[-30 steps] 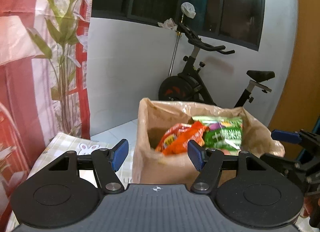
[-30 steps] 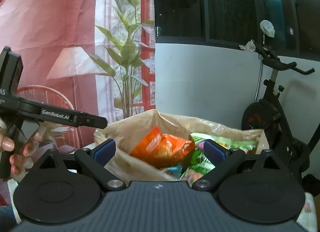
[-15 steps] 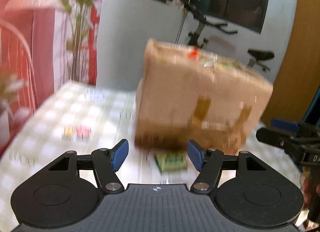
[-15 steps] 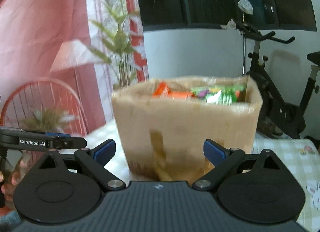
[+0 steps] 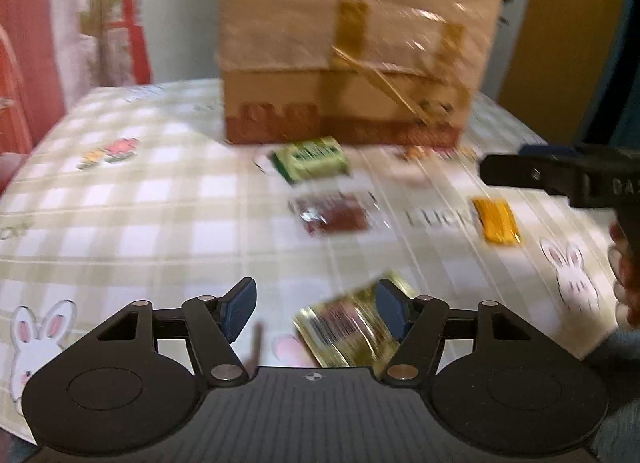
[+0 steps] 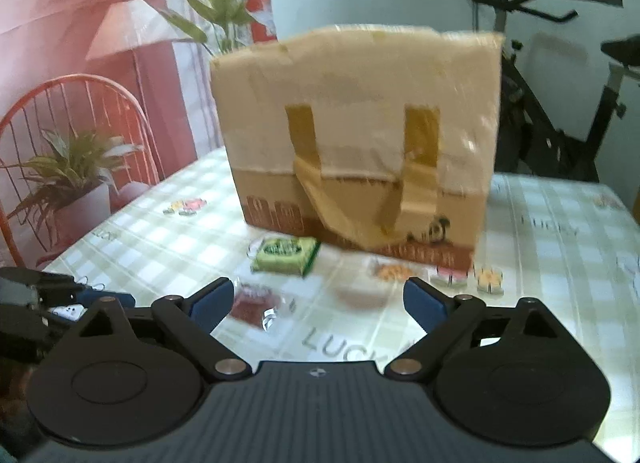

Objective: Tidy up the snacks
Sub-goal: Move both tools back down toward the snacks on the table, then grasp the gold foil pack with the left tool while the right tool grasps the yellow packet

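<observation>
A tall brown paper bag (image 5: 352,51) stands at the back of the checked table (image 5: 120,203); its contents are hidden from here. In front of it lie a green packet (image 5: 310,159), a red-brown packet (image 5: 334,215) and an orange packet (image 5: 496,221). My left gripper (image 5: 316,311) hovers low over a gold packet (image 5: 348,331) that lies by its right finger; the jaws are opening, with nothing gripped. My right gripper (image 6: 318,299) faces the bag (image 6: 360,135), above the red-brown packet (image 6: 256,305) and the green packet (image 6: 285,255); its wide jaws are closing, with nothing between them.
Small wrapped sweets (image 6: 490,279) lie at the bag's right foot. A red wire chair (image 6: 72,87) and a potted plant (image 6: 68,171) stand left of the table, an exercise bike (image 6: 552,103) behind it. A hand shows at the right edge (image 5: 624,263).
Both grippers have come down from above the bag's open top to just over the table. The snacks inside the bag dropped out of sight; the loose packets on the cloth came into view.
</observation>
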